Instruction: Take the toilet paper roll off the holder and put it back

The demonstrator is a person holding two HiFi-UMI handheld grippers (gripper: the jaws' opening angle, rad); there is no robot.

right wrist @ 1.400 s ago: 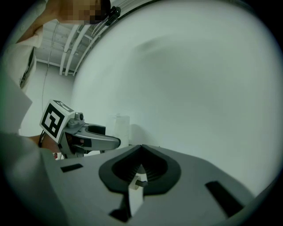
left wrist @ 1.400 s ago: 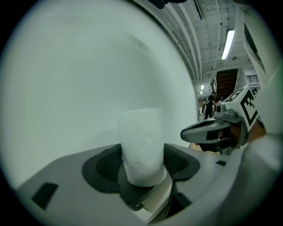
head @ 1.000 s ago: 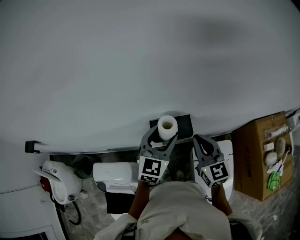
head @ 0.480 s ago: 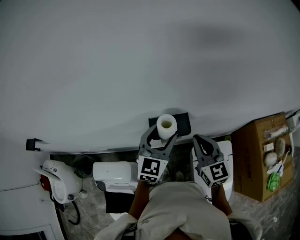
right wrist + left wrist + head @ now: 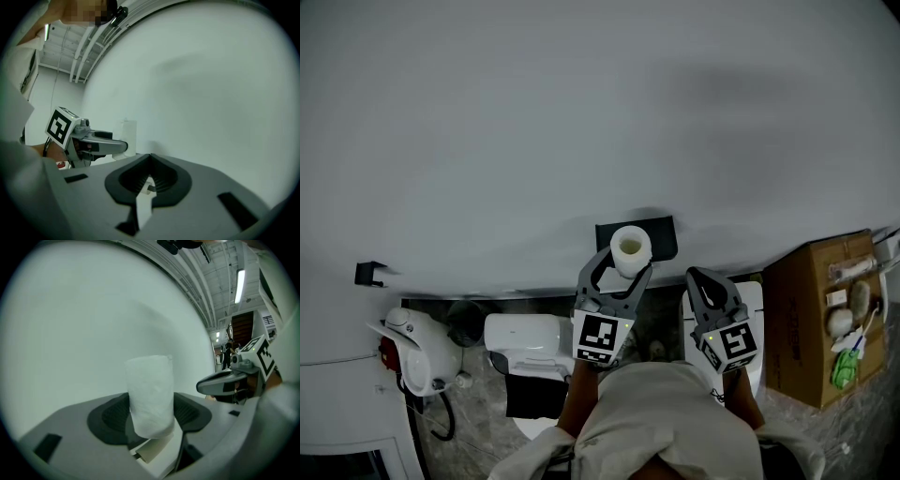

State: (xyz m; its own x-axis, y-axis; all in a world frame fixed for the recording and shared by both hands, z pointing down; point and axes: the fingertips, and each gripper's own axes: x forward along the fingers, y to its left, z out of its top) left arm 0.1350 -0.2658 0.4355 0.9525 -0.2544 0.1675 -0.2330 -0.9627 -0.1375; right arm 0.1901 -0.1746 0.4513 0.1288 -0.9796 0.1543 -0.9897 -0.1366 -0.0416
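While the toilet paper roll (image 5: 630,249) stood upright, pinched between the jaws of the left gripper (image 5: 623,264) just before the black holder (image 5: 662,231) on the wall, removal looked done and re-hanging remained. The right gripper (image 5: 703,279) was closed and empty. A toilet (image 5: 521,338) and a cardboard box (image 5: 814,323) sat below, neither blocking the way.
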